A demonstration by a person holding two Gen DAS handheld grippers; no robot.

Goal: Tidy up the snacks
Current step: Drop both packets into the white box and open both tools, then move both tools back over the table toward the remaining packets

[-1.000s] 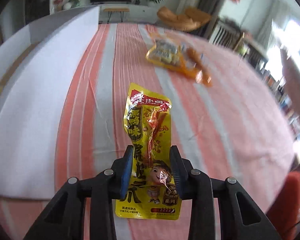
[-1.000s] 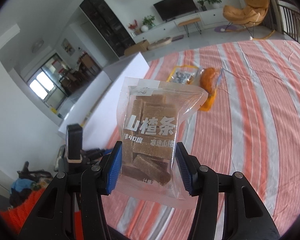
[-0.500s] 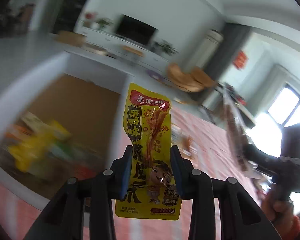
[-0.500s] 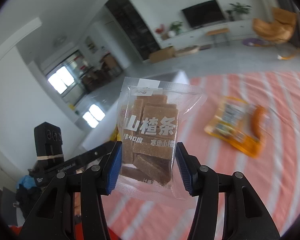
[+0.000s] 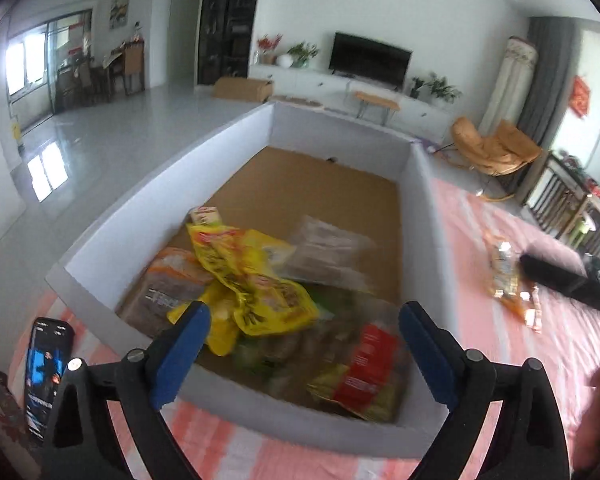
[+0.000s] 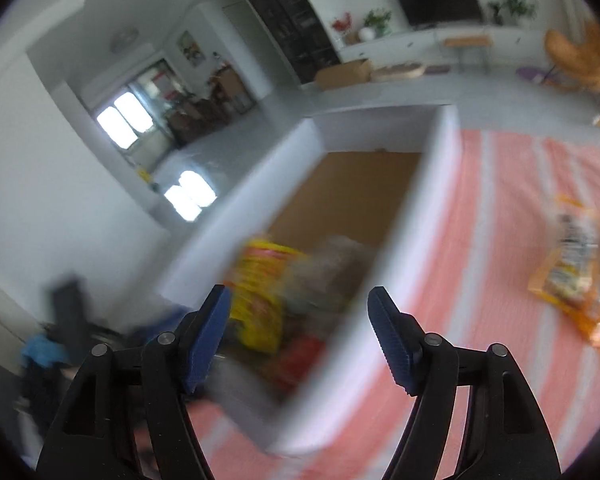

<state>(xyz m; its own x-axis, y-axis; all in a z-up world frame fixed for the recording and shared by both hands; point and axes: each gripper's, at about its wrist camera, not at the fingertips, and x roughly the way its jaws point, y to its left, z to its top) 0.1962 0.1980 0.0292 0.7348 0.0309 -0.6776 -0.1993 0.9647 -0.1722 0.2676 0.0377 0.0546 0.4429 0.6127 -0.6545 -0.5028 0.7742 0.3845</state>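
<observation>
Both my grippers, left (image 5: 300, 344) and right (image 6: 300, 336), have just been opening and now hold nothing, over the box (image 5: 424, 208) of snacks (image 5: 252, 276). Next I'd fetch the packets (image 6: 576, 272) on the cloth.

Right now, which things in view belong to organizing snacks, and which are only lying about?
Job: white cardboard box; yellow snack packets inside it; orange snack packets on striped cloth.
Lying about: black phone; orange lounge chair.
</observation>
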